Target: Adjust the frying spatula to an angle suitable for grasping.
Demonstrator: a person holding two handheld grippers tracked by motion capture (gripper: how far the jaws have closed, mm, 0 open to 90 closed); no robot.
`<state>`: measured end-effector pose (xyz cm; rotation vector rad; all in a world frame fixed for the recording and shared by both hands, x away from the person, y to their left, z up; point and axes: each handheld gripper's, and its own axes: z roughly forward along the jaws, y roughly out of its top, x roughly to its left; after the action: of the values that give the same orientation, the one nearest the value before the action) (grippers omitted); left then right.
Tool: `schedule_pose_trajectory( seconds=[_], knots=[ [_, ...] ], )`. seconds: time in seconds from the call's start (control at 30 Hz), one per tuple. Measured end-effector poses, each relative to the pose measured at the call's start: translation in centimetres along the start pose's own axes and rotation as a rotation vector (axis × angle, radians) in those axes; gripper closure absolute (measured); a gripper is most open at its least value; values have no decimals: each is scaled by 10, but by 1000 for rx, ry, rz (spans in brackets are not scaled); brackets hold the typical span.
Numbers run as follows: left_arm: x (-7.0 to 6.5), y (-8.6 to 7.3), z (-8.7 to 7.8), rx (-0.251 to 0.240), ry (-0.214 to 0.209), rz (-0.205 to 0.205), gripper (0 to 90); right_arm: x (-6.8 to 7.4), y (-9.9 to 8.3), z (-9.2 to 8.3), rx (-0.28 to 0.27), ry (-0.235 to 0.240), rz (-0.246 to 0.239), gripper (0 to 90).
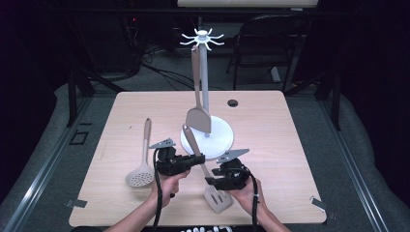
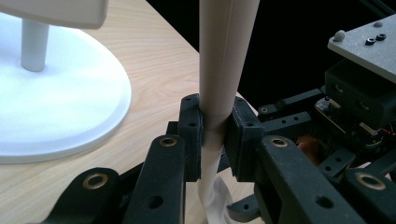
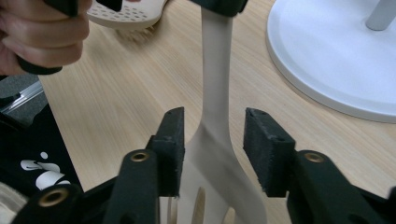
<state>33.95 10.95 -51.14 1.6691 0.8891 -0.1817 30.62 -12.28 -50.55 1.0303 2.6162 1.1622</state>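
Left hand-held gripper point(image 2: 215, 135) clamps spatula point(image 2: 224, 60) (handle).

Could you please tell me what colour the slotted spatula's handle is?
Beige, a pale tan; the slotted spatula shows it best in the right gripper view.

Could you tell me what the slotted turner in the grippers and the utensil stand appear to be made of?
The slotted turner looks like matte beige silicone or plastic: smooth, uniform, with a faint moulded seam down the handle. The utensil stand looks like white plastic or painted metal, with a satin, even sheen; which one is unclear.
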Motion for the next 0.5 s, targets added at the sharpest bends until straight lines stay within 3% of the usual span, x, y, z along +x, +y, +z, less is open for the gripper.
schedule_pose_trajectory(
  seconds=[0.3,0.5],
  knots=[
    [0,6,-8,-19,4,10,777,-17,-7,-17,13,7,26,330],
    [0,10,-11,-26,3,19,777,-35,-11,-32,10,-52,54,148]
  ],
)
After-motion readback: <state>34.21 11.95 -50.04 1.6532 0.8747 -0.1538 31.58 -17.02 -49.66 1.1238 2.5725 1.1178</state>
